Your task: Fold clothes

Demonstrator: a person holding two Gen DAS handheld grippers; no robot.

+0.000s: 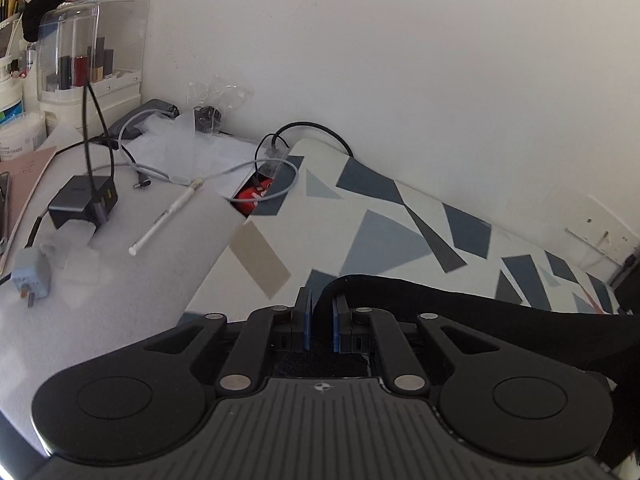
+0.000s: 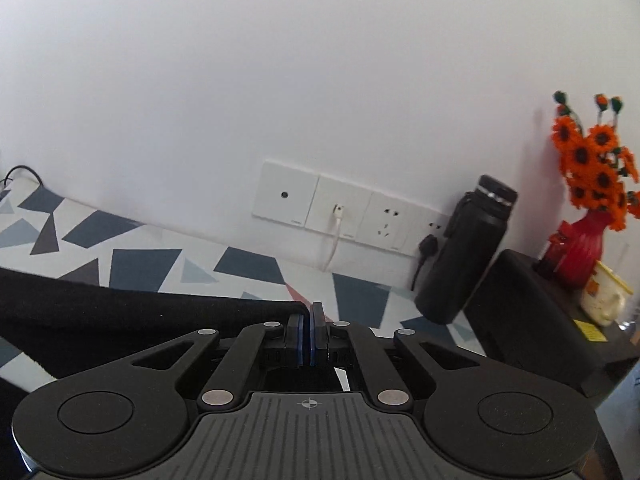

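The black garment (image 1: 480, 304) hangs stretched above the patterned cloth (image 1: 372, 220), each end pinched. The left gripper (image 1: 321, 320) nips its edge with jaws narrowly parted; the right gripper (image 2: 307, 332) is clamped tight on the other end. The left hold looks shallow, so tension could pull that corner free, dropping it toward the cables (image 1: 256, 168) left of the patterned cloth.

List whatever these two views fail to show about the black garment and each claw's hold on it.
- Black garment: its type and full shape; both views cut it off, and the claw bodies cover its near part.
- Left claw: fabric runs by its slightly parted fingers, but contact is hidden.
- Right claw: fingers nearly closed at the cloth edge; whether fabric is pinched can't be seen.
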